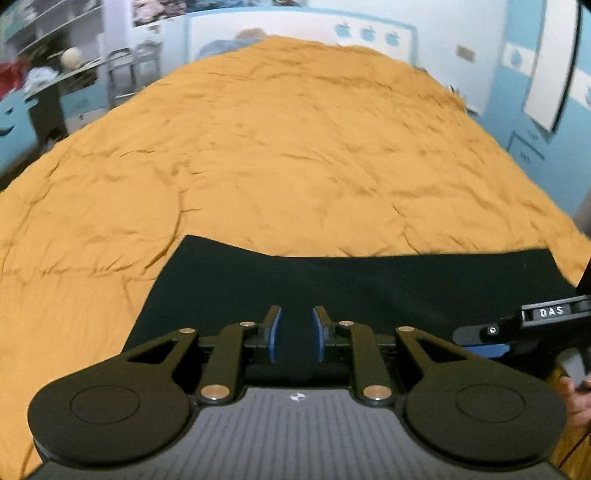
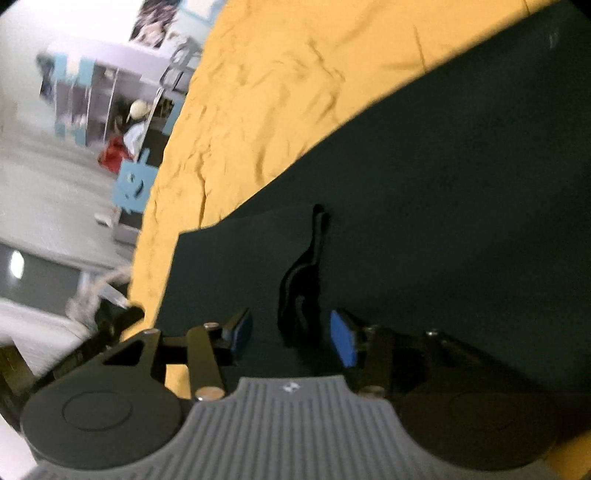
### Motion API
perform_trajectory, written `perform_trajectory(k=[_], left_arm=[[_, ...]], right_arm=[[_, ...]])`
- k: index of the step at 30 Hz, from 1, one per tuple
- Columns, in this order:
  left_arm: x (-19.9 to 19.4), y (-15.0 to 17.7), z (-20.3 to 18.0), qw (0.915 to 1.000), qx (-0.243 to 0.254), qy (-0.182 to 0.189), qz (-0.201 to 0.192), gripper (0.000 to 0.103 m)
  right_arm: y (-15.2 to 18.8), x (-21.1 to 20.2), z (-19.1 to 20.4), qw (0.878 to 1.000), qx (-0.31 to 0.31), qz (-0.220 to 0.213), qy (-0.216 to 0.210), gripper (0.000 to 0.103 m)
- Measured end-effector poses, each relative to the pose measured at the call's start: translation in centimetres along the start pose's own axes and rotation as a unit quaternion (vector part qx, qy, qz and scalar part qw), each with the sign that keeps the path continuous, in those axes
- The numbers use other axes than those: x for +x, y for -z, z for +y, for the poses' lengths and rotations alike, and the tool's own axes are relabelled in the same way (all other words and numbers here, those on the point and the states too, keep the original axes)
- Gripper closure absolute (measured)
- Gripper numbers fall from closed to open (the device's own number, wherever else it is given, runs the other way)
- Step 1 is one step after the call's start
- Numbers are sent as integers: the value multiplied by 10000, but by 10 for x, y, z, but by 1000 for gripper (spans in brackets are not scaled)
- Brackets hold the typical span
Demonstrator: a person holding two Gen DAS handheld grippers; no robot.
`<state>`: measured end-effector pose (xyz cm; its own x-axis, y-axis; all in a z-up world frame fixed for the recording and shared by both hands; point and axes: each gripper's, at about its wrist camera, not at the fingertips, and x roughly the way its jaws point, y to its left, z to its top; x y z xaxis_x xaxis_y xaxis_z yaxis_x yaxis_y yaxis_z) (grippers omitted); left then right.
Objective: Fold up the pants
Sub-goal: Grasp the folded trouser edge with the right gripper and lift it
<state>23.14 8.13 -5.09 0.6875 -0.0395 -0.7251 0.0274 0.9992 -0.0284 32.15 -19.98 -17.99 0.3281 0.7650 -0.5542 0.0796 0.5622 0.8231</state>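
Observation:
Dark green-black pants [image 1: 351, 280] lie flat on an orange bedspread [image 1: 277, 147], in a folded band across the near part of the bed. My left gripper [image 1: 297, 325] hovers over the near edge of the pants with its blue-padded jaws apart and nothing between them. My right gripper [image 2: 291, 332] is over the pants [image 2: 443, 184] near their corner, jaws wide apart, with a black drawstring or loop [image 2: 306, 288] of the pants lying between them. The right gripper also shows at the right edge of the left wrist view [image 1: 517, 328].
The orange bedspread [image 2: 277, 92] covers the whole bed. To the left stand a shelf unit and a blue chair [image 2: 133, 184] on a grey floor. Blue-and-white walls lie behind the bed [image 1: 369, 33]. A hand holds the right gripper [image 1: 576, 398].

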Motion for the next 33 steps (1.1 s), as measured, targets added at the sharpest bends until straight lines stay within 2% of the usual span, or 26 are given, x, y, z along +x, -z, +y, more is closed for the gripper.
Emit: perform_trajectory(k=[4,9,11,13,15,18,23,29,33], left_arm=[[4,3,12,9996,-268,22,-57,80],[8,9,25,9976,-682,82,-73,80],[7,11,30,9967,-795,97,-93,80],[3,13,34,9960,-878,73,-117,80],[-2,14,37,9955,-936,35,-147,80],[-12,16,39,9950,-976,-62,-224,80],[-29,22,50,9913,-1207,-362,-371,80],[-53,22,58,9874,-1332,-540,-657,80],[-55,19,54,9880,-1282,-480,-713,80]], right_arm=[[-13,19,-10,9985,444,83,-296,61],[-19,35,-20,9945,889,163,-520,86],[-19,38,-26,9908,1156,134,-688,92],[-19,39,-31,9866,1359,102,-892,92],[-19,39,-28,9847,1425,64,-997,99],[-24,33,-7,9897,1066,-8,-960,101],[-39,8,56,9973,-92,-157,-711,102],[-69,-52,135,9900,-1290,-398,-407,102],[-89,-103,153,9858,-1613,-428,-203,102]])
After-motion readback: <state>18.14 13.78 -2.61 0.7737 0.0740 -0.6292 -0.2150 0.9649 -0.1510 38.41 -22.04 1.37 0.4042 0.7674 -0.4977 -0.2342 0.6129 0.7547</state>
